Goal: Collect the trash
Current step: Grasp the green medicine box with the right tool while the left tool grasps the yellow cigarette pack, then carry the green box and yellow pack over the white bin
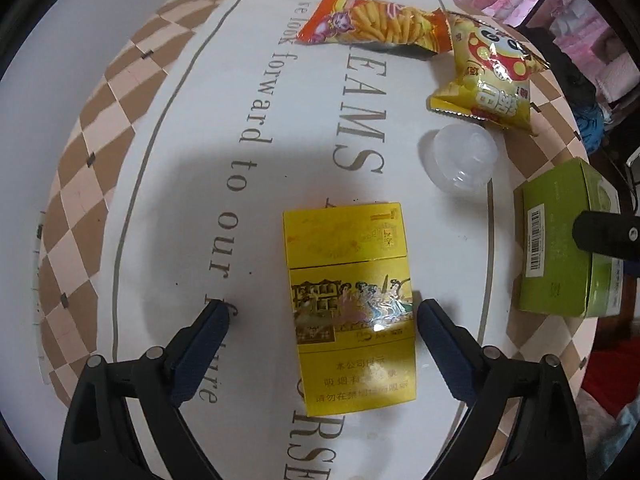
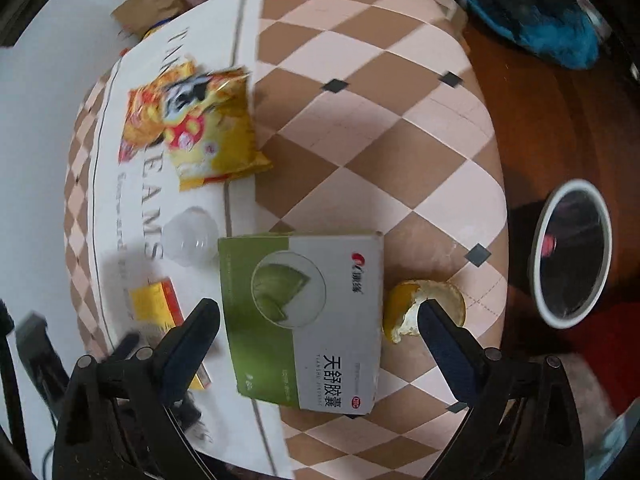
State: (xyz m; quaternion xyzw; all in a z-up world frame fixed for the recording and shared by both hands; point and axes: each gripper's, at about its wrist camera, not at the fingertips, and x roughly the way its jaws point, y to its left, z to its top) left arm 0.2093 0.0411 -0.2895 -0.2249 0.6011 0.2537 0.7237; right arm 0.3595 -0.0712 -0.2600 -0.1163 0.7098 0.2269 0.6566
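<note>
Near the table's [image 1: 132, 80] middle, the left gripper [image 1: 324, 316] gapes wide astride the yellow cigarette pack [image 1: 350, 308]; at its checkered edge, the right gripper [image 2: 318, 316] spreads wide, empty, around the green medicine box [image 2: 304, 316].

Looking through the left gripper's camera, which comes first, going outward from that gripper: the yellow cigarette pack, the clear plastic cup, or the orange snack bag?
Order from the left gripper:
1. Yellow cigarette pack: lying between the open fingers, nearest.
2. Clear plastic cup: farther out, to the right of the pack.
3. Orange snack bag: farthest, at the table's far edge.
</note>
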